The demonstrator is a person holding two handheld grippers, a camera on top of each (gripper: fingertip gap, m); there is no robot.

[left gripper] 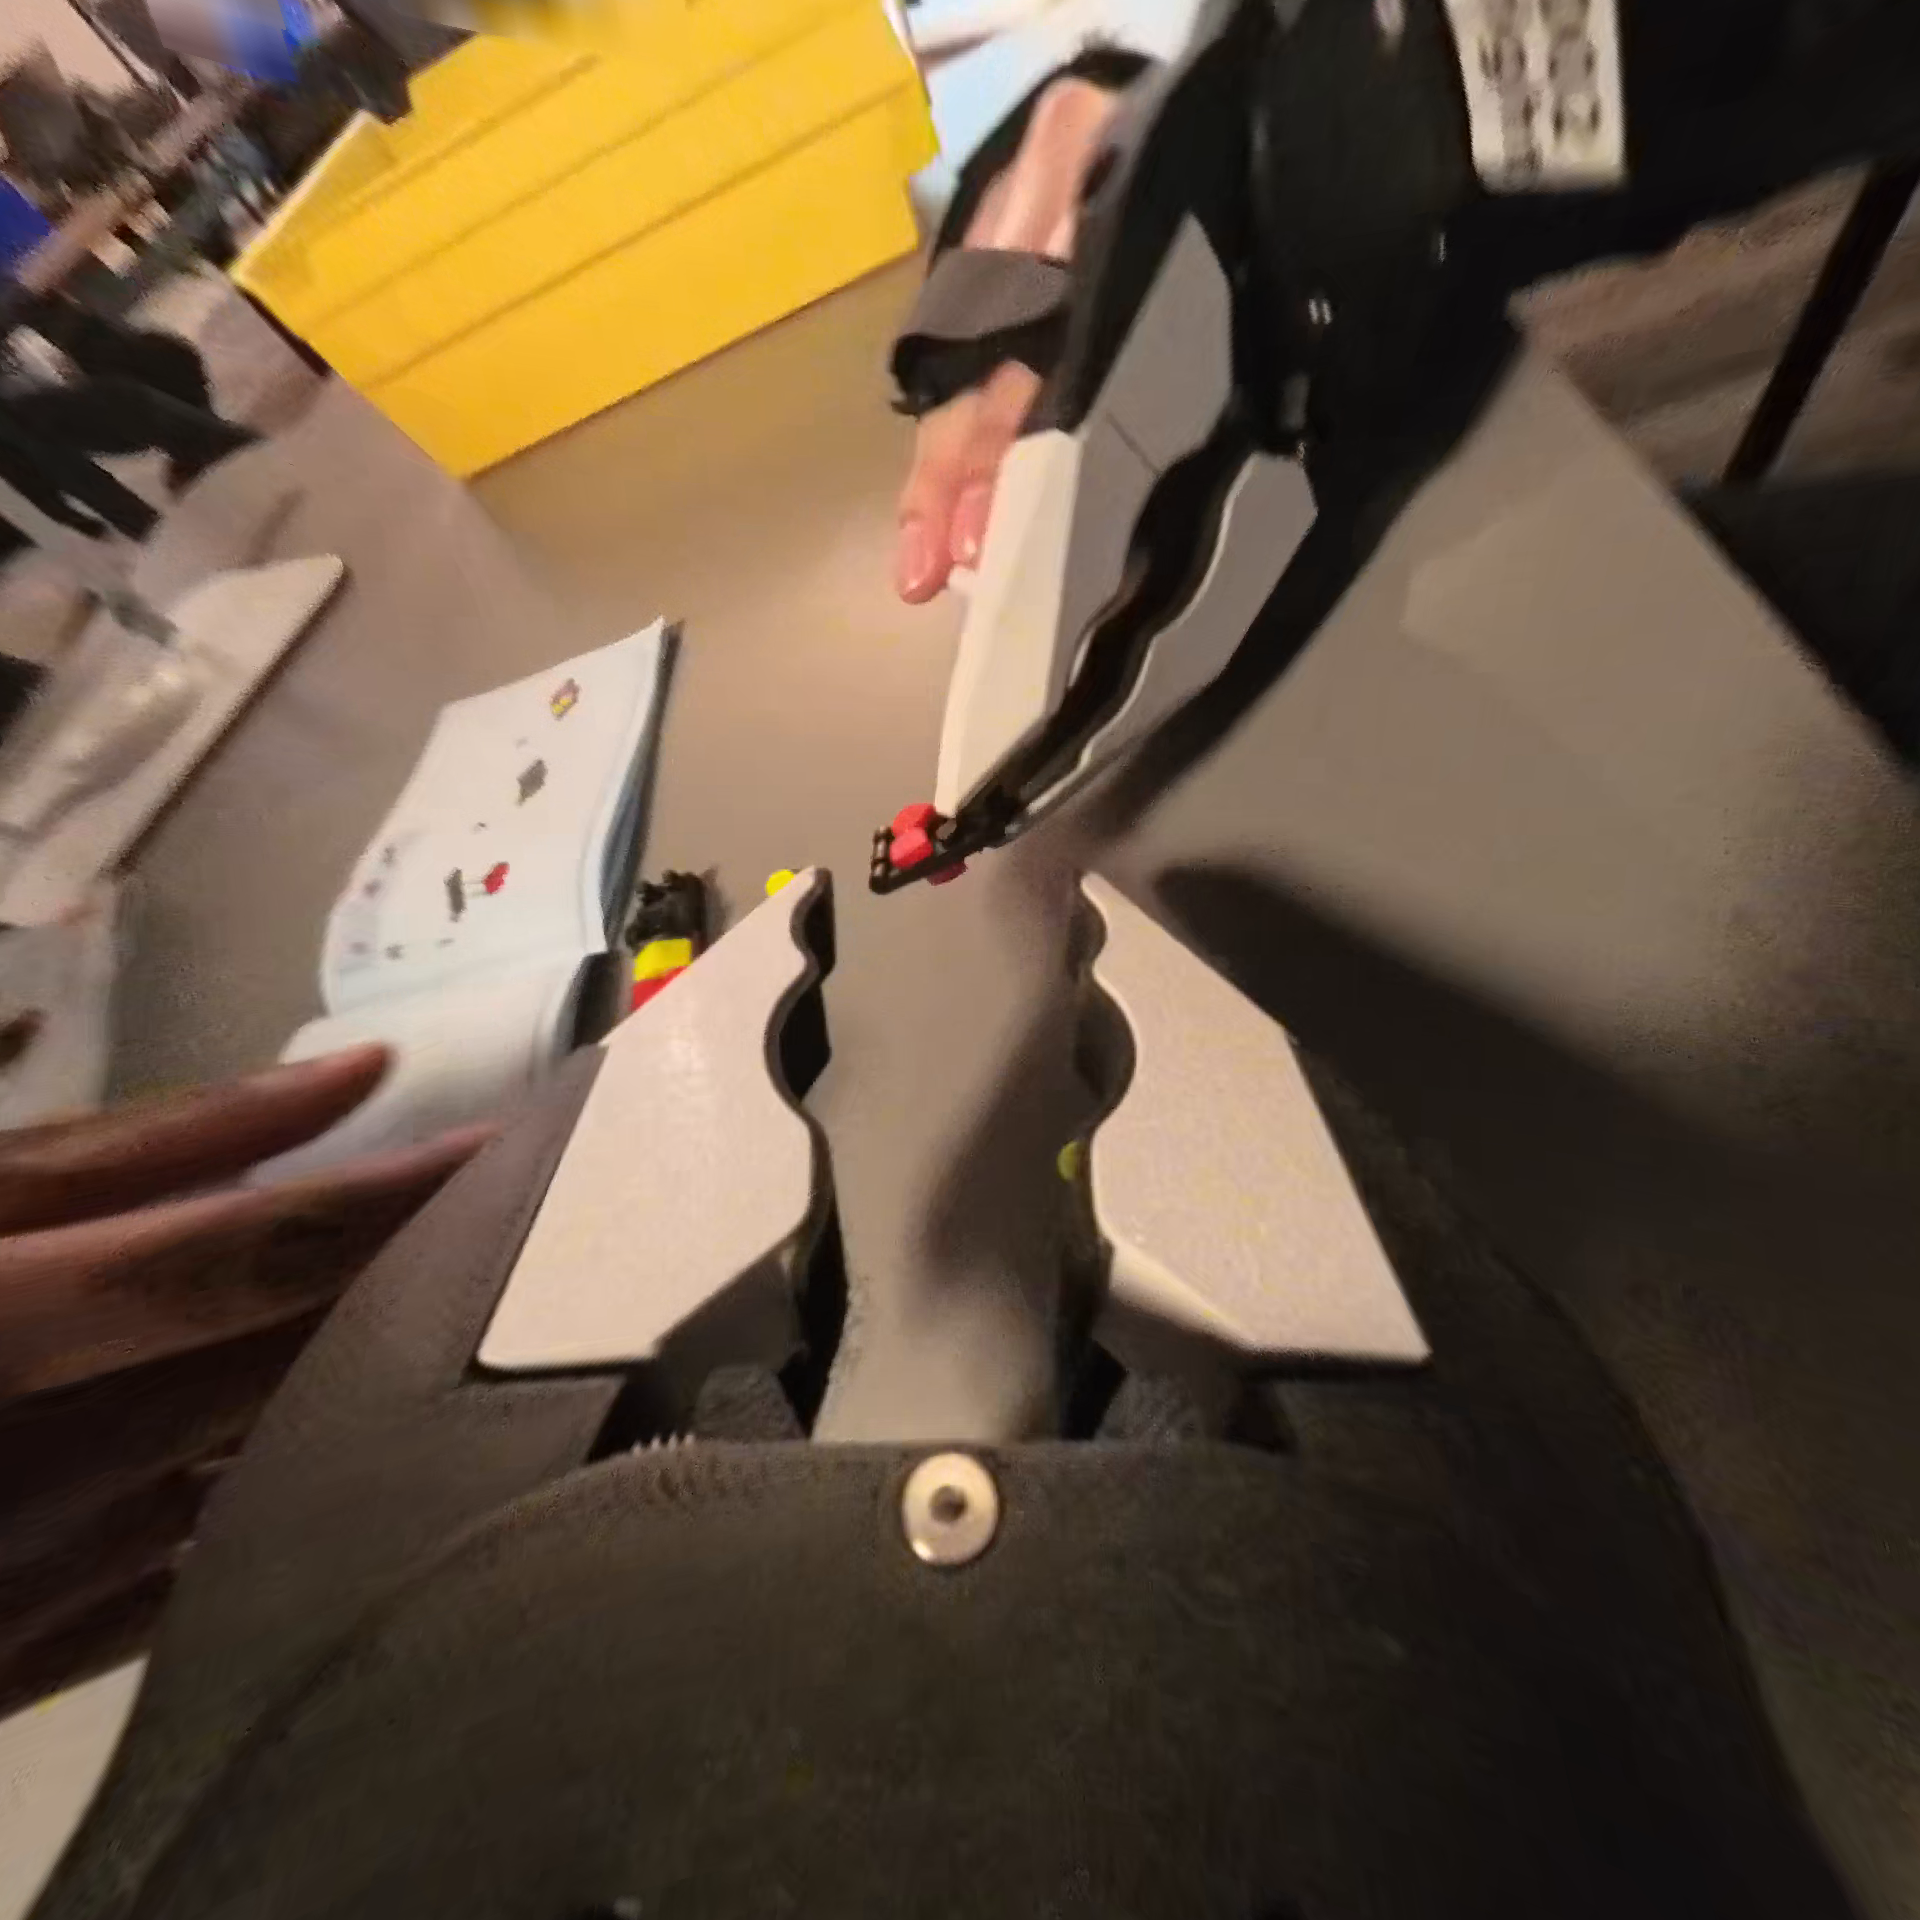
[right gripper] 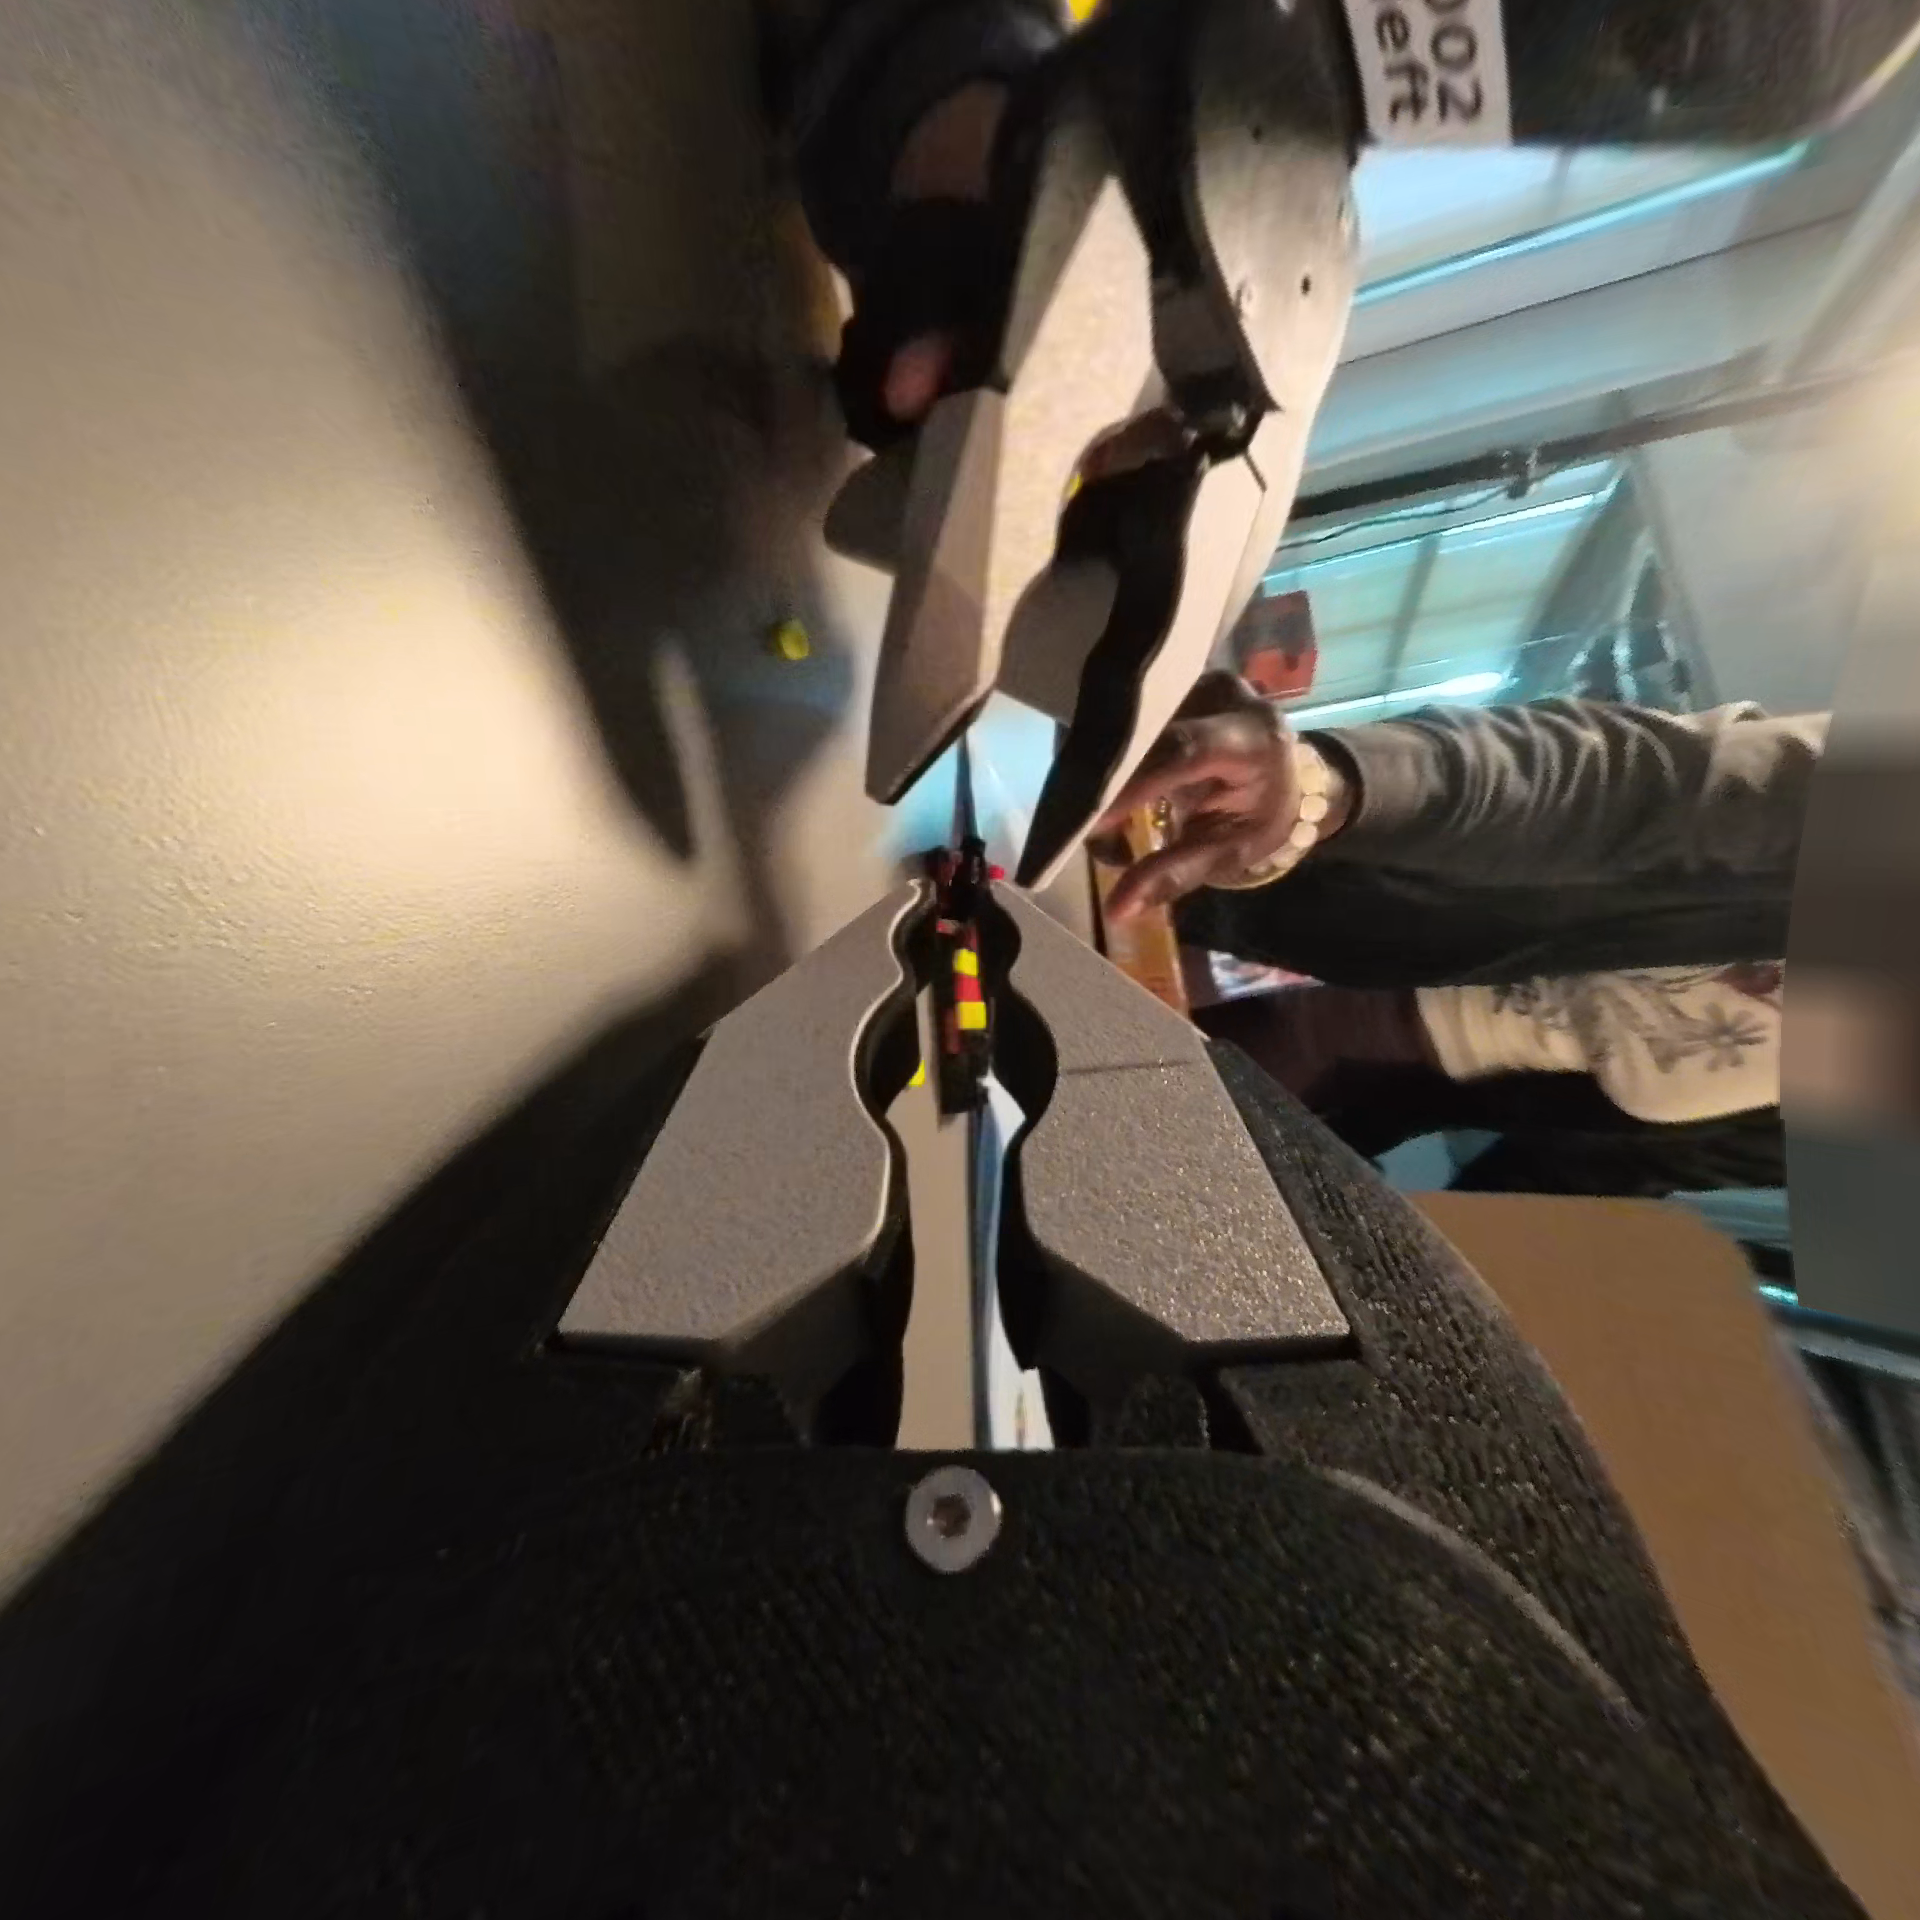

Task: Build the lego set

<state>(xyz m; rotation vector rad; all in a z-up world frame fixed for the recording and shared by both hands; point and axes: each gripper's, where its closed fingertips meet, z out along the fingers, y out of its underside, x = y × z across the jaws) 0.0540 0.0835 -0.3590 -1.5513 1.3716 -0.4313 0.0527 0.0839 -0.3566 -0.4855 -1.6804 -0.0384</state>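
The work surface is a smooth grey-beige table (left gripper: pixel 644 499), lit warmly from above with a bright patch near its middle and heavy soft shadows toward the near edge. A stack of yellow bins (left gripper: pixel 613 218) stands at the far side of the table. Beyond it the room is blurred; dark furniture and figures show at the far left. A dark chair leg (left gripper: pixel 1813 312) stands on grey floor at the upper right. In the right wrist view, large windows (right gripper: pixel 1496 540) with pale blue daylight run behind. A brown cardboard panel (right gripper: pixel 1662 1455) sits at the lower right.
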